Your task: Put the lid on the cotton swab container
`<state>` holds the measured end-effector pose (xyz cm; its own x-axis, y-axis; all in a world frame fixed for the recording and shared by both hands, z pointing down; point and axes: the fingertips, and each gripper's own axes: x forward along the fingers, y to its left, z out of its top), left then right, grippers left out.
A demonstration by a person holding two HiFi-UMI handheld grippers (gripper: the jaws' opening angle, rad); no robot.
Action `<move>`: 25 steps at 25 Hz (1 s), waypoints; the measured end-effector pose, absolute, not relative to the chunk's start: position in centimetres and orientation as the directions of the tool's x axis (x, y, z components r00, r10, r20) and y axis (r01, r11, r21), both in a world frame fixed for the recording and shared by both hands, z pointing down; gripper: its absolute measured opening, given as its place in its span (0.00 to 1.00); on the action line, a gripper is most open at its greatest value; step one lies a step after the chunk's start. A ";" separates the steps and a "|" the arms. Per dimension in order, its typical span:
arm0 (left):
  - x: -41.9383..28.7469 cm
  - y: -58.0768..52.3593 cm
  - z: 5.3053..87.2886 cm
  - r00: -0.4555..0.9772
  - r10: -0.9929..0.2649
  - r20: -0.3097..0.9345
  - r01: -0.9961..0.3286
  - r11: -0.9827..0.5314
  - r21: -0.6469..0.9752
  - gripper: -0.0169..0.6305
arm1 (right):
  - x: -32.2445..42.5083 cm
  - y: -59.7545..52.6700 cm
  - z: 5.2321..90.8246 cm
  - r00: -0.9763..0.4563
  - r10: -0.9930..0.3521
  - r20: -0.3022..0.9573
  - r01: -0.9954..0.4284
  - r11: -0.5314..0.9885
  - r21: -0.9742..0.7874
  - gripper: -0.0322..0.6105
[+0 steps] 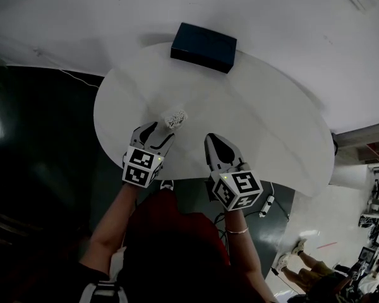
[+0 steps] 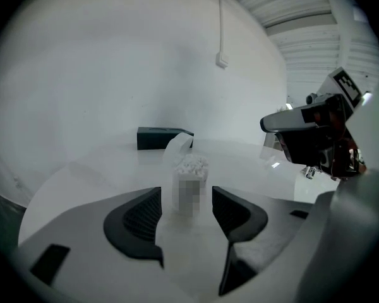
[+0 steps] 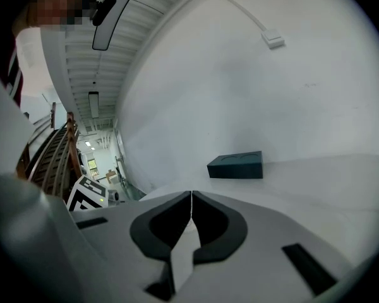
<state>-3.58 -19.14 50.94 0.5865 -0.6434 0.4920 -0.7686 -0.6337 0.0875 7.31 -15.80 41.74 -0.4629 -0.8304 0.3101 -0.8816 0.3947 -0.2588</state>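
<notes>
While its lid (image 2: 177, 145) stands open, one clear swab container (image 1: 175, 118), white tips showing, sits well apart from one dark box (image 1: 203, 47) | left gripper (image 1: 161, 130) fingers spread, container just ahead | right gripper (image 3: 191, 197) fingers pressed together.

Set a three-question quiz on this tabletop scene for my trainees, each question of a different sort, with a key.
1. True or false: the left tool grips the cotton swab container.
2. What lies at the far side of the table? A) dark box B) bowl C) bottle
3. Fill in: the jaws of the right tool are ____.
Key: 1 false, its jaws stand apart, not pressing on the container; 2 A; 3 shut, with nothing between them.
</notes>
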 end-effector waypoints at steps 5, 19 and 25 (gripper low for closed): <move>-3.0 -20.1 51.6 0.605 -0.615 0.506 -0.742 -0.666 0.078 0.40 | 6.8 -17.0 42.0 -0.455 -0.829 0.324 -0.885 0.384 -0.261 0.07; -1.6 -21.0 52.7 0.660 -0.547 0.515 -0.676 -0.732 0.088 0.40 | 5.8 -19.2 41.5 -0.437 -0.836 0.333 -0.896 0.371 -0.246 0.07; -1.4 -21.1 53.2 0.665 -0.542 0.514 -0.658 -0.751 0.061 0.38 | 4.3 -20.7 40.6 -0.468 -0.820 0.330 -0.883 0.418 -0.214 0.07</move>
